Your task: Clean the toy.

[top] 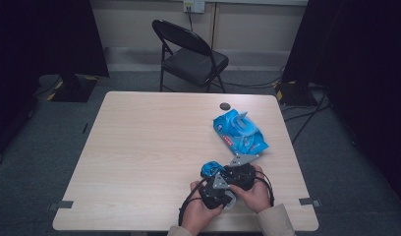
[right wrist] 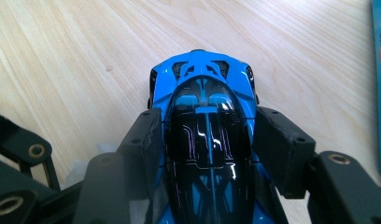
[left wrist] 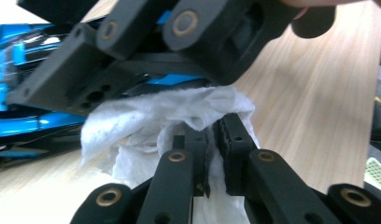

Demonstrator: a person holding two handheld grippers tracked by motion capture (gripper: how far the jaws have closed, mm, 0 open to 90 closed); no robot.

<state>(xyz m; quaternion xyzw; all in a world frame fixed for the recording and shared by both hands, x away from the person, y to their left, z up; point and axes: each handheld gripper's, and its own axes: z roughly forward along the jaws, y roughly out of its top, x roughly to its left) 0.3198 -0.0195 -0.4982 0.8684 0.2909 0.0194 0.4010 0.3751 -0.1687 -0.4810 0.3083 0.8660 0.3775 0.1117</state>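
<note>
Toy car, no legible writing; wipe packet print unreadable

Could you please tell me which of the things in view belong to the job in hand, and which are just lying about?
In use:
- blue toy car, clamped in the right gripper
- white wipe, pinched in the left gripper, against the car
- blue wipe packet, open on the table

Lying about:
- small dark round thing at the table's far edge
- folding chair behind the table

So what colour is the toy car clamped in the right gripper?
Bright blue with a glossy black canopy: the toy car, clearest in the right gripper view, between the right gripper pads.
</note>
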